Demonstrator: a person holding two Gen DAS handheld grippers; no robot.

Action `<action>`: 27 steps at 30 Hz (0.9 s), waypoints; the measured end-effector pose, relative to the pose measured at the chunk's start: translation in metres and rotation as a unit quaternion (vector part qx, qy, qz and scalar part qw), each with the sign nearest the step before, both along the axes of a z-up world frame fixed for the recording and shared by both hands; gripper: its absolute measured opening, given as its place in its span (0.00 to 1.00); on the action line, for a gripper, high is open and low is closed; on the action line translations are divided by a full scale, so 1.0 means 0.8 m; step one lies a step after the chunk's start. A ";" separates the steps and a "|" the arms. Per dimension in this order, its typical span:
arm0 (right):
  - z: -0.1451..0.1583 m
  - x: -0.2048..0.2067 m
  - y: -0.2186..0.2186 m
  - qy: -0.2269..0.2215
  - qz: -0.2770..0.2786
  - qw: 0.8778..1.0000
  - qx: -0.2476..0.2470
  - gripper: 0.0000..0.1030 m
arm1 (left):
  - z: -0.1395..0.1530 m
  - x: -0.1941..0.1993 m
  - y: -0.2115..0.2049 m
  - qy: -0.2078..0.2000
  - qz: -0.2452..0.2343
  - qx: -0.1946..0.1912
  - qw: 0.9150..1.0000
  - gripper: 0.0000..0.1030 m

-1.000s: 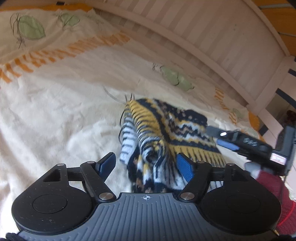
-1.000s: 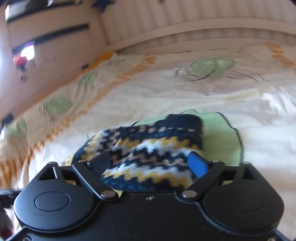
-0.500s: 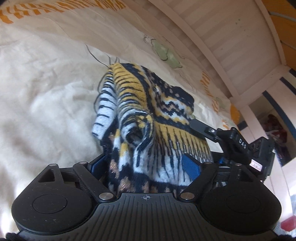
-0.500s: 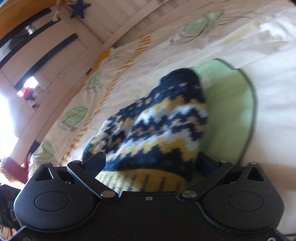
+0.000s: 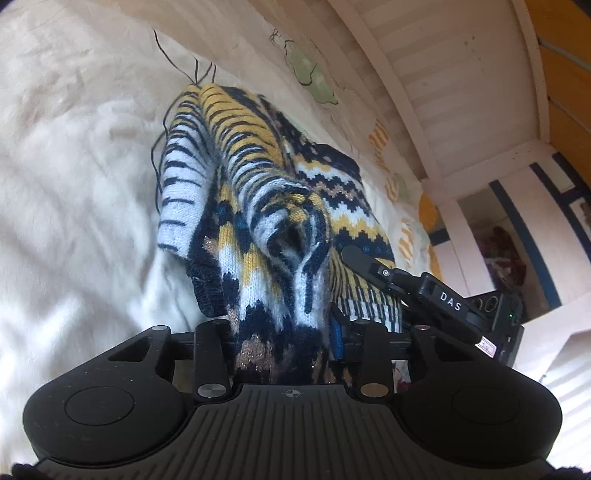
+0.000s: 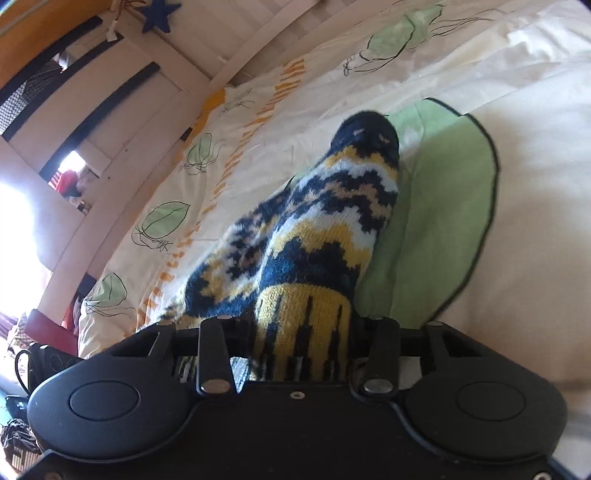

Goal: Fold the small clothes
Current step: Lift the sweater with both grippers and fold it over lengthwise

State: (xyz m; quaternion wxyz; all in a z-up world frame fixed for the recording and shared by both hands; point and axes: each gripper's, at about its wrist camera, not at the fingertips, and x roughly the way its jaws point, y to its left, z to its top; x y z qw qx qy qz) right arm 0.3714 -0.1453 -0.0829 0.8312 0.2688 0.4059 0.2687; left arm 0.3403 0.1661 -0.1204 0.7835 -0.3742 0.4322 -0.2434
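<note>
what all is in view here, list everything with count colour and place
knitted socks: two as far as I can tell, navy, yellow, pale blue and white zigzag knit, bunched on the bed, cuffs in the grippers
bedspread: one, cream with green leaf prints and orange dashes, under the socks
green leaf patch: one large, printed on the bedspread just right of the sock in the right wrist view
bed rail: one, white slatted wood, along the far edge
star: one, dark blue, hung on the frame, top left
left gripper: black, jaws have just been closing, clamped on sock knit
right gripper: black, jaws have just been closing, clamped on a yellow striped cuff
</note>
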 end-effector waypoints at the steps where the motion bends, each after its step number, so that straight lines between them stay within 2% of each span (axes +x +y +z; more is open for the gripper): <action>1: 0.006 -0.012 -0.002 0.002 0.002 1.000 -0.006 0.51 | 0.004 -0.008 -0.003 0.003 -0.006 -0.001 1.000 0.36; 6: 0.023 -0.097 -0.021 0.020 0.004 1.000 -0.020 0.51 | 0.018 -0.075 -0.020 0.023 -0.045 -0.008 0.999 0.36; 12: 0.031 -0.213 -0.040 0.050 -0.009 0.999 -0.016 0.52 | 0.026 -0.173 -0.050 0.042 -0.086 0.003 0.995 0.36; 16: 0.034 -0.270 -0.037 0.046 -0.013 0.998 -0.047 0.55 | 0.023 -0.222 -0.067 0.045 -0.093 0.033 0.994 0.36; 19: 0.037 -0.297 -0.032 0.015 -0.027 0.995 -0.090 0.65 | 0.016 -0.250 -0.070 0.055 -0.067 0.073 0.994 0.37; 23: 0.040 -0.327 -0.031 -0.013 -0.053 0.991 -0.121 0.77 | 0.030 -0.275 -0.059 0.038 -0.008 0.124 0.992 0.44; 25: 0.041 -0.334 -0.033 -0.017 -0.060 0.991 -0.119 0.79 | 0.050 -0.295 -0.051 0.018 0.018 0.161 0.987 0.44; 27: 0.042 -0.342 -0.034 -0.024 -0.067 0.990 -0.122 0.81 | 0.077 -0.307 -0.054 -0.017 0.034 0.205 0.978 0.44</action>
